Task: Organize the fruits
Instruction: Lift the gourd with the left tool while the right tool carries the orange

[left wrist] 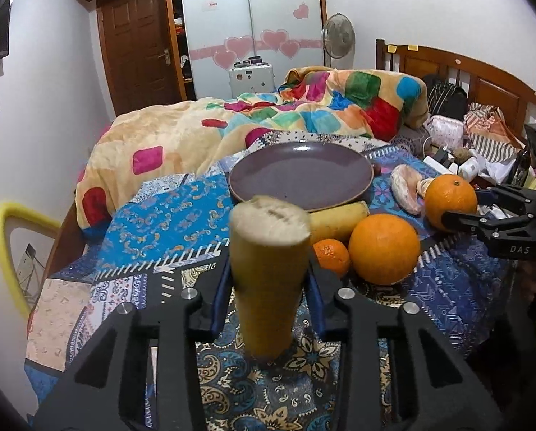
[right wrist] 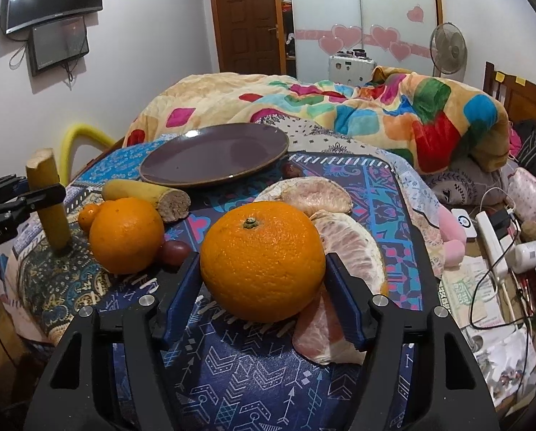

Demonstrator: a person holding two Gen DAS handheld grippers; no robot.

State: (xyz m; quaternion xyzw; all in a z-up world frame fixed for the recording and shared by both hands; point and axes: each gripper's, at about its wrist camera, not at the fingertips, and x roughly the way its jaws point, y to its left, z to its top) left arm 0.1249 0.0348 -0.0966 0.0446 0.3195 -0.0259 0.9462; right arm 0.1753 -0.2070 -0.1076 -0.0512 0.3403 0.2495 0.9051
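My left gripper (left wrist: 269, 280) is shut on a cut banana half (left wrist: 268, 276) held upright, its lower end on the patterned cloth; it shows at the left of the right wrist view (right wrist: 48, 201). My right gripper (right wrist: 264, 283) is shut on a large orange (right wrist: 262, 260), seen from the left wrist view too (left wrist: 449, 201). An empty purple plate (left wrist: 300, 176) (right wrist: 214, 154) lies behind. Another banana half (left wrist: 339, 221) (right wrist: 145, 194), a second large orange (left wrist: 384, 248) (right wrist: 126, 235) and a small mandarin (left wrist: 330, 256) (right wrist: 88, 215) lie between the grippers. Peeled pomelo segments (right wrist: 350, 251) (left wrist: 406, 186) lie beside the held orange.
Two small dark round fruits (right wrist: 174, 251) (right wrist: 291, 170) lie on the cloth. A colourful quilt (left wrist: 303, 115) is heaped behind the plate. A power strip, cables and clutter (right wrist: 494, 244) sit to the right. A yellow-framed chair (left wrist: 12, 251) stands at the left edge.
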